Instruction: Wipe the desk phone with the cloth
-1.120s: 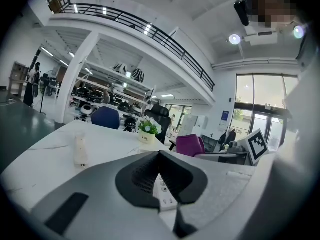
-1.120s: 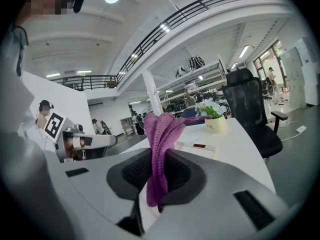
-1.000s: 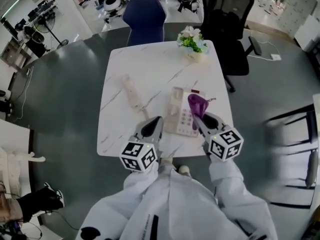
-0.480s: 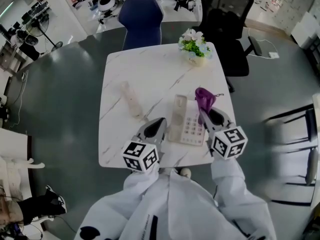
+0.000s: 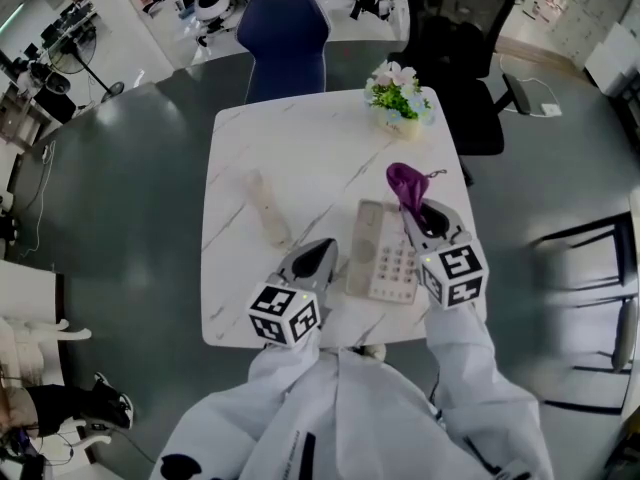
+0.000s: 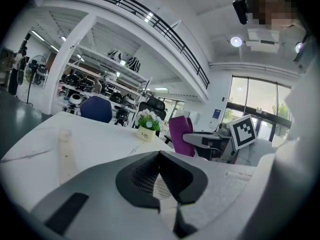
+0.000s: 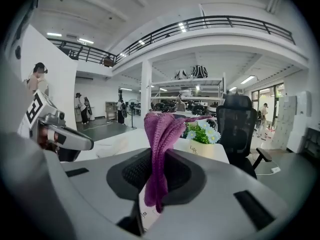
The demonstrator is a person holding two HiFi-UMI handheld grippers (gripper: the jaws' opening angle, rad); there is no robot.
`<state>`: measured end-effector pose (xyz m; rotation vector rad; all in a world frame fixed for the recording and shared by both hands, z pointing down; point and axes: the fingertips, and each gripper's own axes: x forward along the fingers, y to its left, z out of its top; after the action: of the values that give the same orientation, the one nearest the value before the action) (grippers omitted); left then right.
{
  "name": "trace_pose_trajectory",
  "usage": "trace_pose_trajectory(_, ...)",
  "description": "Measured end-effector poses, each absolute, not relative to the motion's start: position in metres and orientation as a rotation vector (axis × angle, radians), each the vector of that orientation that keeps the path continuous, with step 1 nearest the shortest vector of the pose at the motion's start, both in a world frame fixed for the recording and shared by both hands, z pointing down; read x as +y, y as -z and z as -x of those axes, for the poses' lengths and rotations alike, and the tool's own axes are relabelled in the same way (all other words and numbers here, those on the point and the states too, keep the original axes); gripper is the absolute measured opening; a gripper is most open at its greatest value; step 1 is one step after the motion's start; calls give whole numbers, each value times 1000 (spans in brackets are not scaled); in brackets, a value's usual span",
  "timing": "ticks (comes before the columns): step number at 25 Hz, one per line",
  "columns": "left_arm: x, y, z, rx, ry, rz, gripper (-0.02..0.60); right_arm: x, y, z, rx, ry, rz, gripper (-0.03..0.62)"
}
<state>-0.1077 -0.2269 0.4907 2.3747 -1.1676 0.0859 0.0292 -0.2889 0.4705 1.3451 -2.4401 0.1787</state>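
Right claw point(image 5: 414, 211) pinching cloth point(image 5: 403, 182), left claw point(image 5: 324, 248) pressed together, flowerpot point(image 5: 399, 95) beyond phone point(image 5: 384, 260)

Coarse ribbed yarn, matt: purple knitted cloth point(image 7: 159, 134). Smooth, faint sheen, grey veining: white marble-look counter point(image 5: 300, 148). Smooth plastic: beige desk phone point(image 5: 385, 265). Matt grey plastic, black ribbed inner faces: right gripper point(image 7: 158, 170).

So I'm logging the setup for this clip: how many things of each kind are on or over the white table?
phone: 1
handset: 1
flower pot: 1
cloth: 1
hand-held gripper: 2, left and right
Total: 6
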Motion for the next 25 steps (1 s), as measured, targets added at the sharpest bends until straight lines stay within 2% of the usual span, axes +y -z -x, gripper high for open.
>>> trace_pose_trajectory(12, -236, -500, 118, -1165, -103, -2351, -3, -297, -520, 6, -2371, -223, -1156, 41)
trace_pose_trajectory(25, -239, -506, 122, -1134, -105, -2343, -2, -294, -551, 15, -2310, -297, -1090, 41)
